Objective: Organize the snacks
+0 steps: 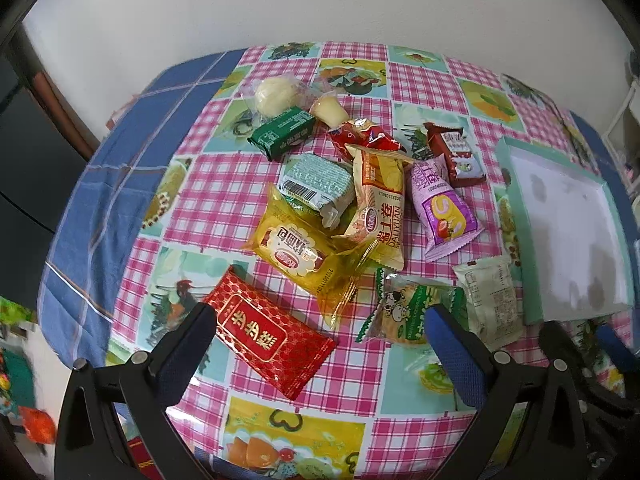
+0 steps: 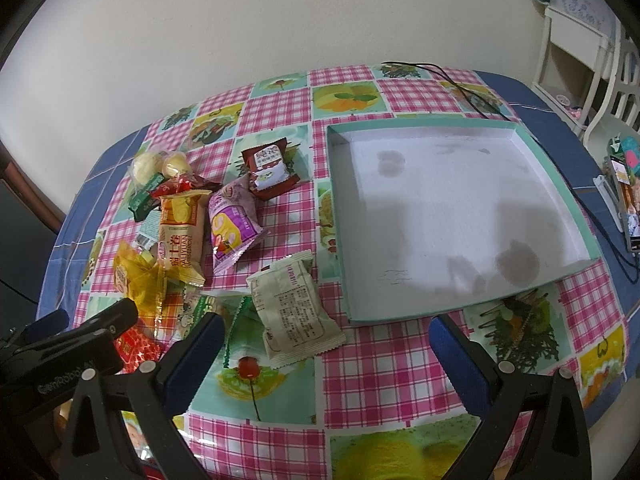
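Observation:
Several wrapped snacks lie in a loose pile on the chequered tablecloth. Nearest my left gripper (image 1: pixel 320 320) is a red packet with gold characters (image 1: pixel 270 332), just inside its left finger. Beyond it lie a yellow packet (image 1: pixel 300 252), an orange roll packet (image 1: pixel 380 208) and a purple packet (image 1: pixel 440 208). A pale cream packet (image 2: pixel 292 304) lies in front of my right gripper (image 2: pixel 326 334), nearer its left finger. Right of the pile sits an empty shallow box (image 2: pixel 460 208) with a mint-green rim. Both grippers hover open above the table, holding nothing.
A green packet (image 1: pixel 282 132) and two pale round buns (image 1: pixel 276 94) lie at the far side of the pile. A black cable (image 2: pixel 452 80) runs behind the box. A phone on a stand (image 2: pixel 626 204) and white furniture (image 2: pixel 580 52) are at the right.

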Tool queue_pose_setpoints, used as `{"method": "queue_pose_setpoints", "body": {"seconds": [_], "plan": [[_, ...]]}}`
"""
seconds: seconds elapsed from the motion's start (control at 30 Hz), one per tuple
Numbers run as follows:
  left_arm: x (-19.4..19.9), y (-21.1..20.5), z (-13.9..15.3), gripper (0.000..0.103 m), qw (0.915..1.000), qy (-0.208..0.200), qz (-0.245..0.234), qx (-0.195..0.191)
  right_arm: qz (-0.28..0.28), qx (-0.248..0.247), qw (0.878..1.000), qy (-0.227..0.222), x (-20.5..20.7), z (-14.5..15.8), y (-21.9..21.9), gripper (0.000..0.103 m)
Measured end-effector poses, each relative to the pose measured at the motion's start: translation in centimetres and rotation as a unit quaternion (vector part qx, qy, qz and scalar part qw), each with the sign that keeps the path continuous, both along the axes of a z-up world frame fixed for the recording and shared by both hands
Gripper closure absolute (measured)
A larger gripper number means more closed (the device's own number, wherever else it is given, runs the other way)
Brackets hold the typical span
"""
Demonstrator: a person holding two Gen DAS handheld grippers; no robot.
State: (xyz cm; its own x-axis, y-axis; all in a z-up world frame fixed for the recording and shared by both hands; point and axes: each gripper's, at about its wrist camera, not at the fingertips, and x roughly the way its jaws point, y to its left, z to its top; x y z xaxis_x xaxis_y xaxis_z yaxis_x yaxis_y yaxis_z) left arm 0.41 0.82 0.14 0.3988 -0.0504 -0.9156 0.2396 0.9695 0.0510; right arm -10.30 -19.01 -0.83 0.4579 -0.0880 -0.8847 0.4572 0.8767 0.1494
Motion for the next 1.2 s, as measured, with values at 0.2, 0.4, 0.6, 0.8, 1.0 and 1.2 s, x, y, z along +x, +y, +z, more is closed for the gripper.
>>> {"method": "queue_pose_setpoints", "body": {"seconds": [0.2, 0.4, 0.6, 0.8, 1.0, 1.2], "plan": [[1.5, 2.4, -0.2, 0.0, 0.9987, 0.013, 0.013, -0.047, 0.048, 0.033, 0.998, 0.023, 2.2, -1.4, 1.9, 0.0], [3.2, 5.1, -0.8, 0.0, 0.9981, 0.014, 0.013, -0.059, 0.096, 0.053, 0.993, 0.052, 4.8, -3.2, 5.2, 0.0], [4.6, 7.8, -3.6, 0.0, 0.9949, 0.06, 0.048, -0.065, 0.116, 0.067, 0.988, 0.071, 6.6, -4.8, 7.8, 0.0], [5.4, 8.1, -5.9, 0.0, 0.9907, 0.105, 0.066, -0.055, 0.122, 0.041, 0.989, 0.078, 8.0, -5.7, 9.5, 0.001], [6.6, 7.9, -8.3, 0.0, 0.9856, 0.137, 0.087, -0.048, 0.125, 0.023, 0.988, 0.085, 9.6, -6.8, 10.2, 0.011], [7.3, 7.1, -10.6, 0.0, 0.986, 0.139, 0.087, -0.032, 0.126, -0.001, 0.987, 0.096, 10.7, -8.1, 10.5, 0.019]]}}
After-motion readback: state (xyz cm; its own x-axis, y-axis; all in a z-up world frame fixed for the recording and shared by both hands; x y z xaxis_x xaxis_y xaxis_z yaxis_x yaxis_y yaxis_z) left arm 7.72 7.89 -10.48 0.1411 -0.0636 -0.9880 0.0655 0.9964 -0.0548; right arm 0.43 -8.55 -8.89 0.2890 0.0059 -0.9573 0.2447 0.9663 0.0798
